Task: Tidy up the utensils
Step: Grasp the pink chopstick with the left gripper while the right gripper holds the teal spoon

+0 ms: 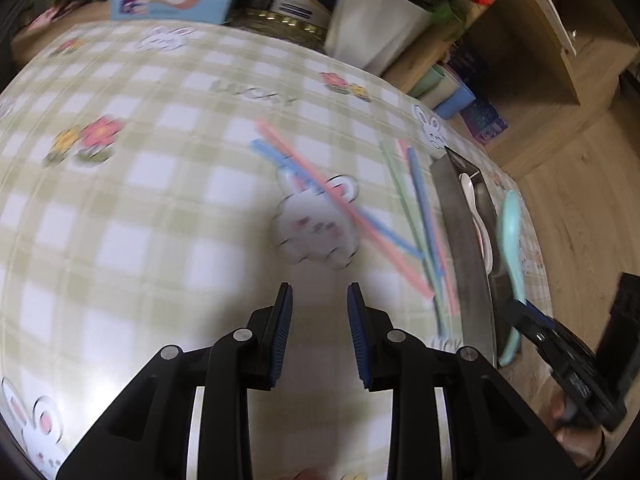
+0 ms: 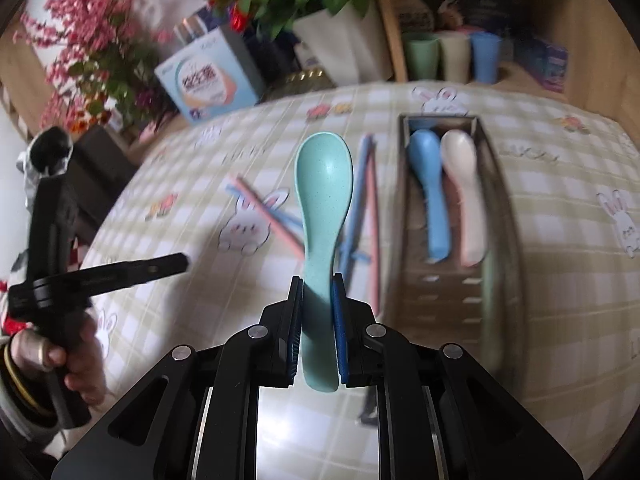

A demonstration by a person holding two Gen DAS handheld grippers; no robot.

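Step in hand: carrying mint-green plastic spoon (image 2: 323, 184) toward grey rectangular tray (image 2: 505, 208) at frame right.

Right hand-held gripper (image 2: 317, 312) clenched on spoon handle, spoon above checked worktop (image 2: 560, 184).

Left hand-held gripper (image 1: 320, 332) released, empty.

Next move, likely: align spoon beside blue spoon (image 2: 428, 184) and cream spoon (image 2: 466, 184), lower, release.

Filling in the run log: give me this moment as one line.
right gripper: shut on green spoon | left gripper: open, empty | tray: blue spoon, white spoon | chopsticks: on table

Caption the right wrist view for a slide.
Right gripper holds a green spoon above the table, beside the tray with blue and white spoons.
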